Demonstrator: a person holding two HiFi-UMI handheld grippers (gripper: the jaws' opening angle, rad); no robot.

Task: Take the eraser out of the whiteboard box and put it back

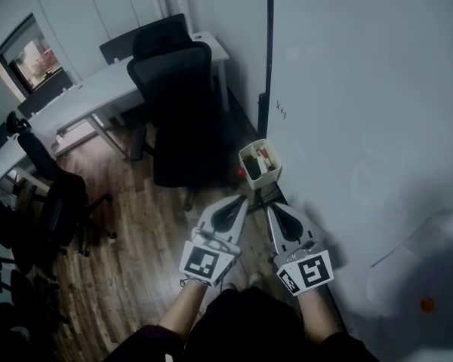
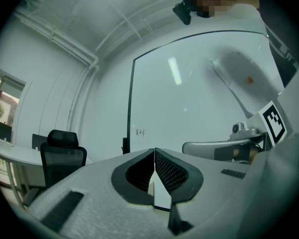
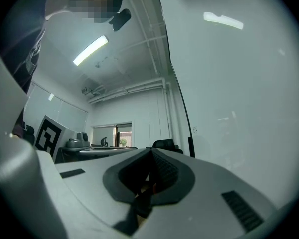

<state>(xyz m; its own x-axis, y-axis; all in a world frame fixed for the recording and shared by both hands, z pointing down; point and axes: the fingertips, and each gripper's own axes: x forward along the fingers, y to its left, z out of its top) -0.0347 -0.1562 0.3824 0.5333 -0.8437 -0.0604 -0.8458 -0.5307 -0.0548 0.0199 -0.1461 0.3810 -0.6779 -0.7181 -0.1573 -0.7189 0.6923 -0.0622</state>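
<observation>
Eraser not made out; presumably in box (image 1: 258, 178) just ahead of tools. Left tool (image 1: 240, 200) and right tool (image 1: 272, 207) pressed together, empty. Risk: arriving unspread, tips knock box, no grasp.

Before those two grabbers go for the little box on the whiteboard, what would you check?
1. Whiteboard box in sight, just ahead of both tips: ok.
2. Eraser spotted inside the box: cannot tell, the contents are too small to make out.
3. Left gripper open enough to take something: not ok, its jaws are together and hold nothing.
4. Right gripper open enough: not ok, its jaws are together and hold nothing.
5. Way to the box free: ok, the office chair stands off to the left.
</observation>
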